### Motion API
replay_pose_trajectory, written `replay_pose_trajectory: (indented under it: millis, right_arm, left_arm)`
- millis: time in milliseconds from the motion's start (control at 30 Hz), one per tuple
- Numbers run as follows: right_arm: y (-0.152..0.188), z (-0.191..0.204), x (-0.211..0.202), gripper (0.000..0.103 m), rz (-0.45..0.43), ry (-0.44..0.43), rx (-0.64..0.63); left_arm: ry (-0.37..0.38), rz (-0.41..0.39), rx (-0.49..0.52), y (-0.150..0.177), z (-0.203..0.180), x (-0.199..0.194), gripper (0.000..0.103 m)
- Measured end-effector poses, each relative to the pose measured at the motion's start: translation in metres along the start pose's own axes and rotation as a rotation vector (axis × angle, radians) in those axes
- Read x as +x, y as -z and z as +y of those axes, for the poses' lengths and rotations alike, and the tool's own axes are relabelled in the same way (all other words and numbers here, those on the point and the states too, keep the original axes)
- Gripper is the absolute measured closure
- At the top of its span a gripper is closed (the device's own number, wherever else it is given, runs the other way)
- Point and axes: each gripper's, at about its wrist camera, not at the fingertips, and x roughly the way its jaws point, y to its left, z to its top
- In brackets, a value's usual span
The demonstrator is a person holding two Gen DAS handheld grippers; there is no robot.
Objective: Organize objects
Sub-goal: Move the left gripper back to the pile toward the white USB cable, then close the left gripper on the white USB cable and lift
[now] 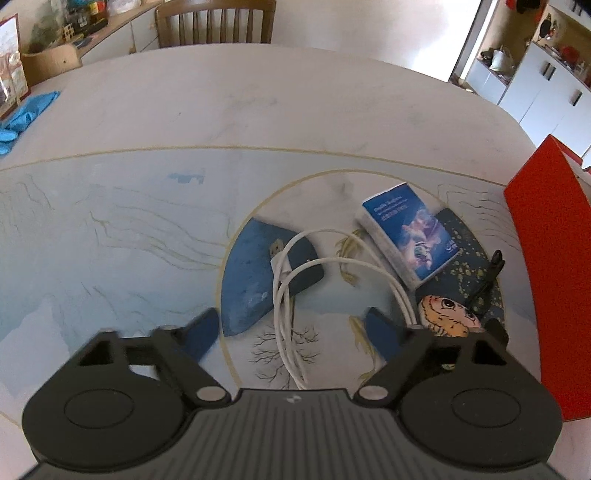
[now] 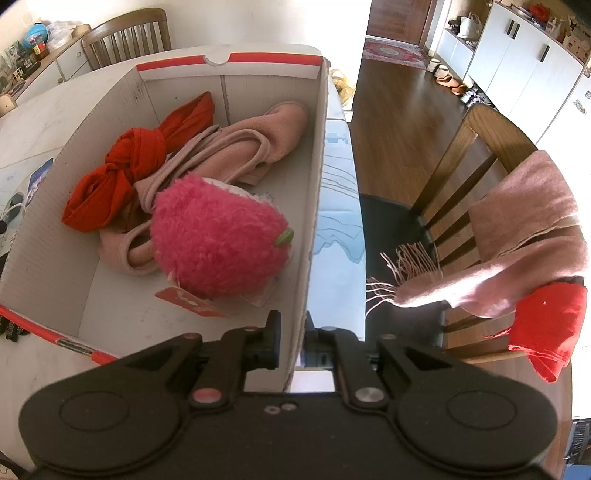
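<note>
My left gripper (image 1: pixel 291 328) is open just above a coiled white USB cable (image 1: pixel 295 280) on the table mat. A blue tissue pack (image 1: pixel 410 232), a round face-print item (image 1: pixel 448 314) and a black clip (image 1: pixel 489 275) lie to its right, next to the red box wall (image 1: pixel 546 266). My right gripper (image 2: pixel 291 336) is shut on the right wall of the cardboard box (image 2: pixel 314 192). Inside the box lie a fluffy pink slipper (image 2: pixel 218 236), a knotted red cloth (image 2: pixel 136 162) and a pale pink cloth (image 2: pixel 243 147).
Blue gloves (image 1: pixel 22 118) lie at the table's far left. A wooden chair (image 1: pixel 216 22) stands behind the table. Another chair (image 2: pixel 476 177) at the right carries a pink scarf (image 2: pixel 517 229) and a red cloth (image 2: pixel 546 325). The table edge runs beside the box.
</note>
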Motion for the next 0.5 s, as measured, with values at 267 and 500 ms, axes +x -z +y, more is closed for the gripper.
replay_pose_trajectory:
  millis: [267, 500]
  right_arm:
    - [0.001, 0.001, 0.001, 0.095, 0.003, 0.002, -0.006]
    - [0.001, 0.001, 0.001, 0.095, 0.003, 0.002, -0.006]
  left_arm:
    - [-0.006, 0.011, 0.022, 0.002, -0.002, 0.007, 0.053]
    - [-0.027, 0.012, 0.068, 0.001, -0.010, 0.007, 0.090]
